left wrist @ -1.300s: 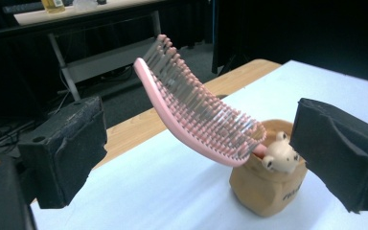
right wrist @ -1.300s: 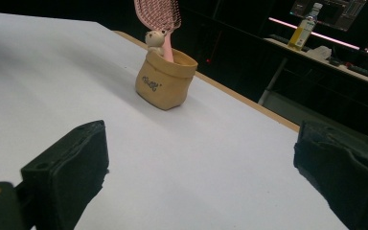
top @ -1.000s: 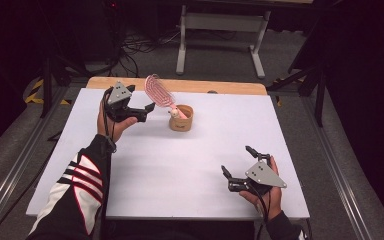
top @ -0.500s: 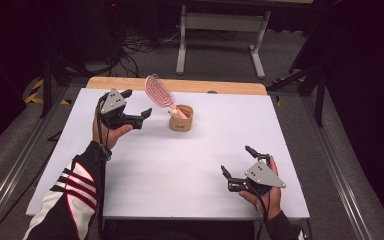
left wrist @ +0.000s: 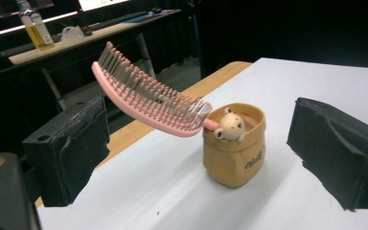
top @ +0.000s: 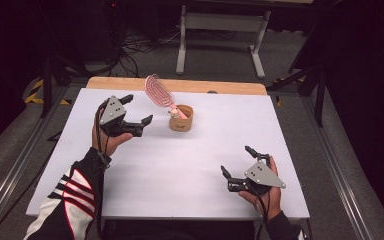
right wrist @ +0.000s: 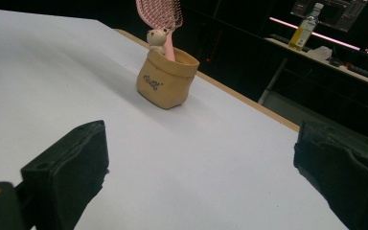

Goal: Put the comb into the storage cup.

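Observation:
A pink hairbrush [top: 159, 91] leans out of a small tan pouch-like holder [top: 181, 119] with a little bear figure [top: 173, 113] on its rim, at the back middle of the white table [top: 180, 165]. The brush [left wrist: 143, 98] tilts to the left of the holder [left wrist: 235, 151]. My left gripper [top: 137, 111] is open, just left of the holder and apart from it, with nothing between its jaws. My right gripper [top: 237, 167] is open near the front right edge, far from the holder [right wrist: 166, 79], and holds nothing.
A wooden strip [top: 230, 87] runs along the table's far edge. Beyond it stand a metal frame [top: 220, 30] and cables on the floor. A bottle [right wrist: 303, 21] sits on a dark bench in the background.
My left gripper has drawn back to the left and toward the person, away from the holder and brush. The right gripper has stayed where it was.

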Action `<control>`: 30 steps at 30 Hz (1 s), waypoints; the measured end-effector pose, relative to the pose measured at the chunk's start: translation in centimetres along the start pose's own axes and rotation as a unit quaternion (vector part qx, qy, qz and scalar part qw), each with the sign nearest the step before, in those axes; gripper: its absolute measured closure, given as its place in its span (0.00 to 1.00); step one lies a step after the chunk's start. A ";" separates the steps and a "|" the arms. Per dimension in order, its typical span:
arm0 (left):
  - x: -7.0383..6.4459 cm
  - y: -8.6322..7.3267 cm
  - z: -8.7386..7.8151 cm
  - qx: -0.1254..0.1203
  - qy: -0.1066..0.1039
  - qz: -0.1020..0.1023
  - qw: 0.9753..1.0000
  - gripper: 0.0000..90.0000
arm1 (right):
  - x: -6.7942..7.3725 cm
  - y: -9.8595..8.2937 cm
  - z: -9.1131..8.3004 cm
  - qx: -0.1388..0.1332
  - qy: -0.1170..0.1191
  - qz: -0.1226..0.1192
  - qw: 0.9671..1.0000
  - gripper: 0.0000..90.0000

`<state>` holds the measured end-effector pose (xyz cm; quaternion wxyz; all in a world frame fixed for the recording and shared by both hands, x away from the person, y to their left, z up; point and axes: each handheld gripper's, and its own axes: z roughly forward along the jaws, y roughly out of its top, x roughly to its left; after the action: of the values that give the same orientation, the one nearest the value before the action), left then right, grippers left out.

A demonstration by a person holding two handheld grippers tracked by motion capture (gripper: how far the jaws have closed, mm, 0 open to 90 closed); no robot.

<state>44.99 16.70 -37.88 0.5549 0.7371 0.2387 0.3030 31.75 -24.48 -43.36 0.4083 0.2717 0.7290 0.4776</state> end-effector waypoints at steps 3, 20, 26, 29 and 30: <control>-0.5 -0.2 -0.4 -0.001 -0.003 0.007 1.000 0.09 | 0.1 0.0 0.0 0.001 0.000 -0.001 1.000 0.06; -3.8 -0.5 -2.2 -0.016 -0.030 0.036 0.999 0.09 | 0.2 0.1 0.0 -0.002 0.001 -0.002 1.000 0.06; -4.3 -0.7 -2.9 -0.012 -0.037 0.042 0.998 0.08 | 0.3 0.2 0.0 -0.004 0.001 -0.003 1.000 0.06; -4.5 -0.8 -3.2 -0.017 -0.039 0.038 0.998 0.08 | 0.3 0.2 -0.1 -0.005 0.002 -0.004 1.000 0.06; -4.6 -0.8 -3.3 -0.016 -0.037 0.042 0.998 0.08 | 0.3 0.2 -0.1 -0.005 0.002 -0.004 1.000 0.06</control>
<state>39.39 16.01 -38.85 0.5620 0.7481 0.1819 0.3022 31.55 -24.22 -43.24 0.4102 0.2653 0.7284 0.4804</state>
